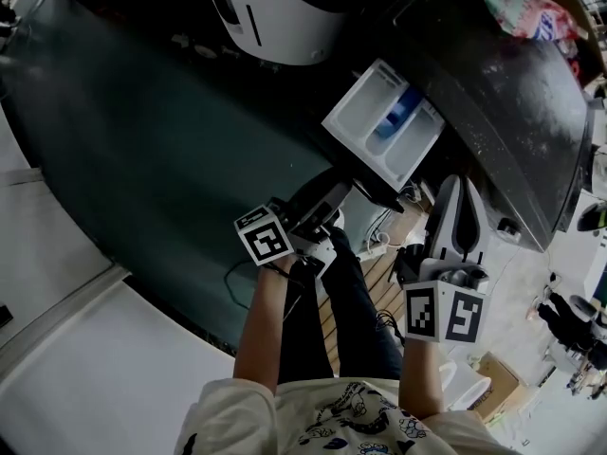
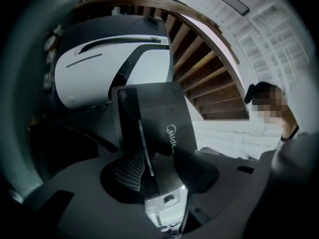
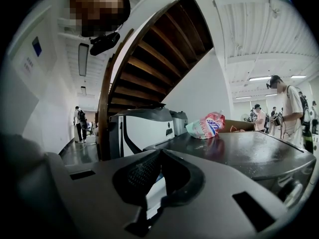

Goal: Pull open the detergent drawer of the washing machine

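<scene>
The detergent drawer (image 1: 384, 121) stands pulled out of the washing machine (image 1: 503, 102), its compartments in plain view. Your left gripper (image 2: 159, 157) has its jaws apart on either side of the drawer's dark front panel (image 2: 157, 116) — not clamped on it. Your right gripper (image 3: 158, 156) hangs near the machine — jaws together, empty

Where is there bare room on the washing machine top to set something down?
The dark washer top is bare between the colourful bag and the open drawer. Crowded at the drawer's near end, by the left gripper and the right gripper.
</scene>
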`<state>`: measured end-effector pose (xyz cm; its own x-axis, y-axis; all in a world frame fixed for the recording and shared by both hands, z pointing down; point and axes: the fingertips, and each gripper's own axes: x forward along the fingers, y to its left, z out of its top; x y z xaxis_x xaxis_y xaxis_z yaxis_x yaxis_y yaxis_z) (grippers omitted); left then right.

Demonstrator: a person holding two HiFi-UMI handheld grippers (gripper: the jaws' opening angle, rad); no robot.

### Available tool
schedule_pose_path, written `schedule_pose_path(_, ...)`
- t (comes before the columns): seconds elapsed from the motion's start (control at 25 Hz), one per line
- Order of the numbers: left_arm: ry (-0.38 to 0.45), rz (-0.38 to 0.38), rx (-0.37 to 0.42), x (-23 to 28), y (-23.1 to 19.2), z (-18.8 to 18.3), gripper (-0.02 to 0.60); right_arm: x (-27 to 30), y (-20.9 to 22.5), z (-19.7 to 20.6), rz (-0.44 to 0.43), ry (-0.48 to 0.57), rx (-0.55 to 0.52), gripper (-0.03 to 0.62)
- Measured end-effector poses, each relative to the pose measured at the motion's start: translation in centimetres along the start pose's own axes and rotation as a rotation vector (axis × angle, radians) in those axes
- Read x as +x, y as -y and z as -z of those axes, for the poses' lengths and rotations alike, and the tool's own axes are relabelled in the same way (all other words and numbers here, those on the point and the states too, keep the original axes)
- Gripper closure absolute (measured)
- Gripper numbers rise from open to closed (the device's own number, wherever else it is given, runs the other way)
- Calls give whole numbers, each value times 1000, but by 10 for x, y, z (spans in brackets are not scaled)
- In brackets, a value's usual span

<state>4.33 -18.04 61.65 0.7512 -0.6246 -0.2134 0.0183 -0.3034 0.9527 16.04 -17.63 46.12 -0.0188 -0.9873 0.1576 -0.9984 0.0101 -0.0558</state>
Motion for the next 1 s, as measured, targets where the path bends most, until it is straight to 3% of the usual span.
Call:
schedule_pose_path(0.28,-3,-88,141,-23,41,-21,391,-13,-12,-34,-9,27,-27,583)
schedule_pose_path(0.52,-3,-167,396,-35,108,-52,490,-32,-29,-75,-25,60,-42,583)
schedule_pose_path(0.68,62,-198,528,-39,161,-77,550,-47,-37,-104,-32,88,-41,583)
schedule_pose_path(1.0,139,-320,862,-47,272,-113,568,-74,-54,-160,-44,133,-57,583)
